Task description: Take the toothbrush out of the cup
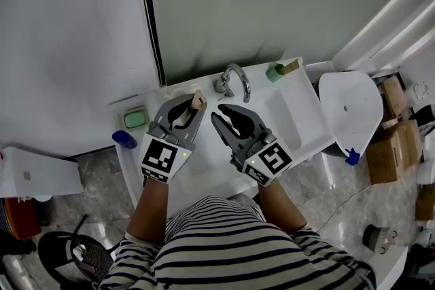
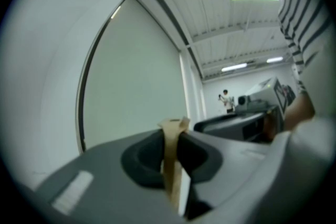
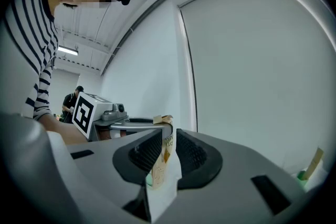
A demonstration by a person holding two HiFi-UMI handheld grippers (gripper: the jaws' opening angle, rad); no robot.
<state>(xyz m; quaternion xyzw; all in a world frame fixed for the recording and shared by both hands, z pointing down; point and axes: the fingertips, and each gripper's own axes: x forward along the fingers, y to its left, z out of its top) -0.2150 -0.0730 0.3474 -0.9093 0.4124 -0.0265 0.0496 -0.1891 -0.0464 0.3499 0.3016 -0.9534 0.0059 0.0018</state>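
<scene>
Left tool (image 1: 192, 109) clamps a tan packet (image 1: 198, 101), right tool (image 1: 219, 119) barely apart, empty; toothbrush (image 1: 291, 66) in green cup (image 1: 273, 73).

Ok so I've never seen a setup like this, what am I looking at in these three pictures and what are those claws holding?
A person at a white washbasin holds a two-jaw gripper in each hand; the cubes with black squares belong to them. The head view looks down from a camera on the person's head. The other views come from cameras on the left gripper and the right gripper, looking along their jaws. On the basin are a faucet, green soap, and at the back a green cup holding the toothbrush. The left jaws are clamped on a thin tan strip. A printed tan piece shows in the right jaws' gap; whether they grip it I cannot tell.
</scene>
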